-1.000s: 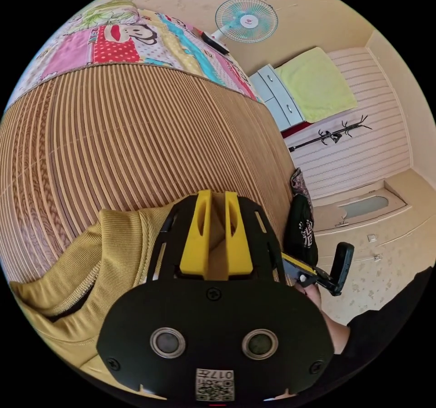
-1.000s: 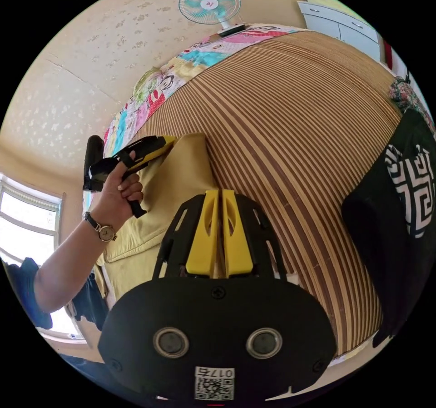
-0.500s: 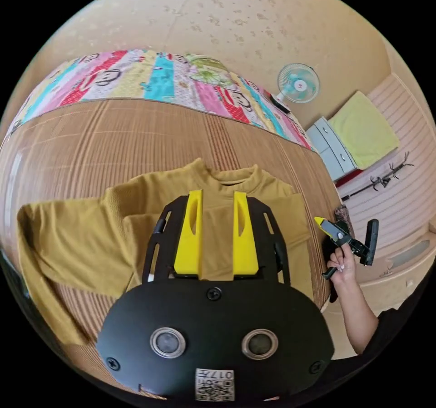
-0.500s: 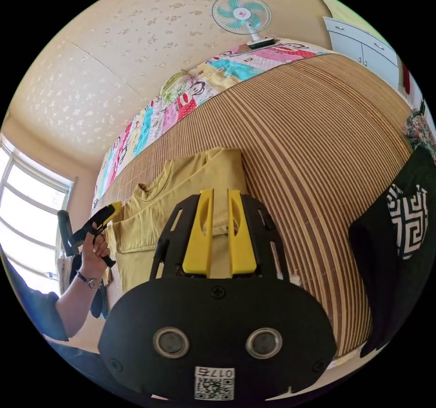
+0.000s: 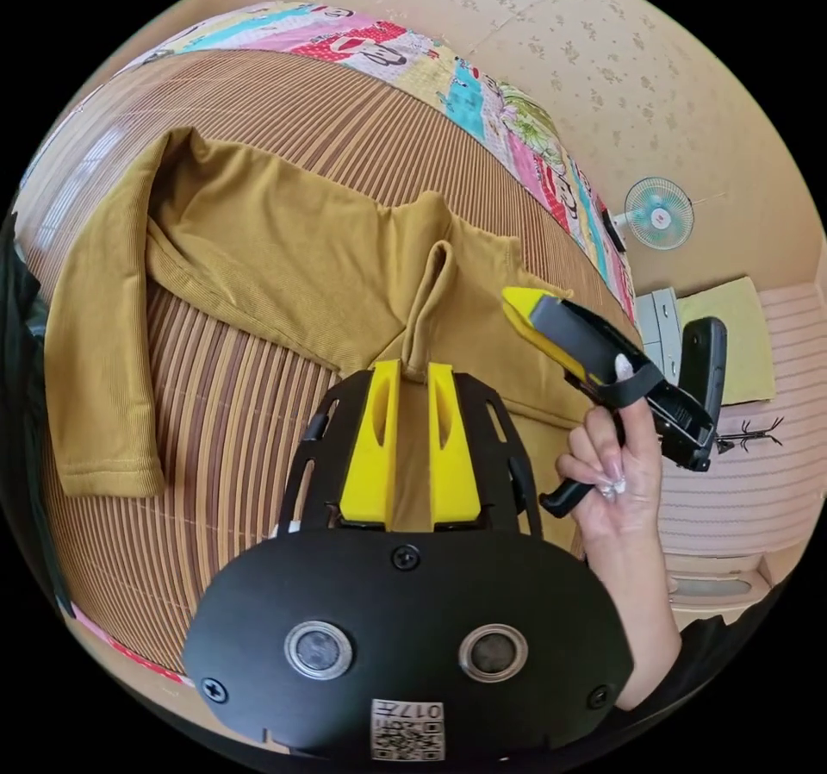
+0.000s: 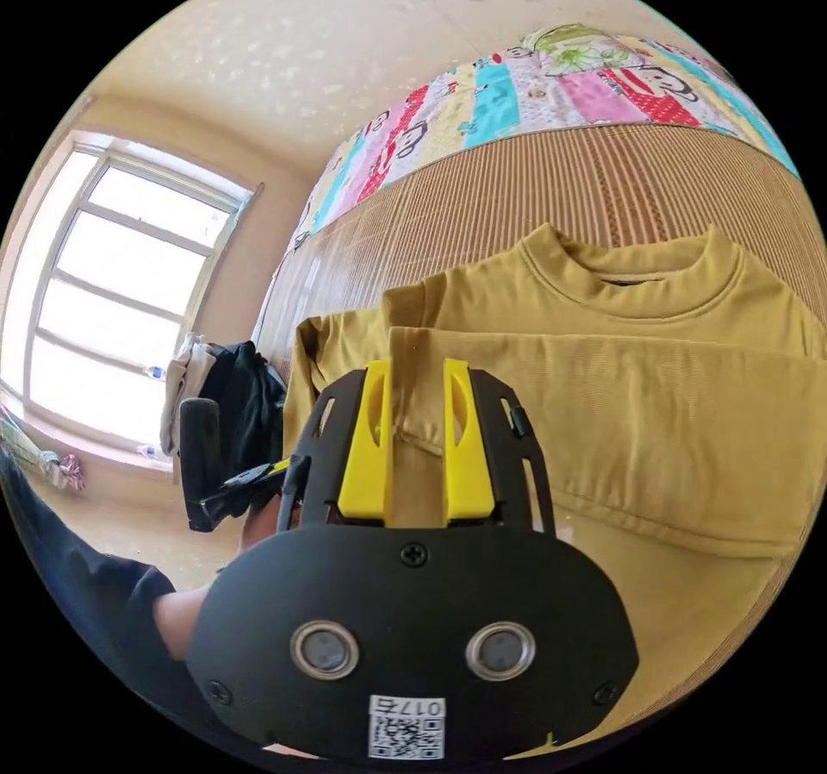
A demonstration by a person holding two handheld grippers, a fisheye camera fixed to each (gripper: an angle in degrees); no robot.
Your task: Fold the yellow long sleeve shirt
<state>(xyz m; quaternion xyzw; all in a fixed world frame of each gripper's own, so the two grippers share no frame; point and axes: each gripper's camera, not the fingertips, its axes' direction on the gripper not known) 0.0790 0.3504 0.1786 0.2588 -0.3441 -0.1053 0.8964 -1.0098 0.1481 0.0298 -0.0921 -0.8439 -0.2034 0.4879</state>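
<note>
The yellow long sleeve shirt [image 5: 284,240] lies on a striped bamboo mat [image 5: 224,429], collar away from me, with one sleeve spread out to the side. A raised ridge of its fabric runs into my left gripper [image 5: 413,373], which is shut on it. A hand holds my right gripper [image 5: 521,304] just over the shirt's body. In the right gripper view the shirt [image 6: 655,395] shows a sleeve folded across its chest. There my right gripper [image 6: 415,377] stands open over that sleeve's end. The left gripper's black handle [image 6: 200,455] shows beside it.
A patchwork cartoon quilt [image 6: 517,102] covers the bed beyond the mat. A pile of dark clothes [image 6: 245,403] lies by the bed's edge under a window [image 6: 112,291]. A fan [image 5: 659,214] and a pale cabinet [image 5: 652,317] stand by the far wall.
Both views have swung round. My left gripper, open above the shirt half a second ago, has shut on a ridge of fabric. My right gripper's jaws have opened wider.
</note>
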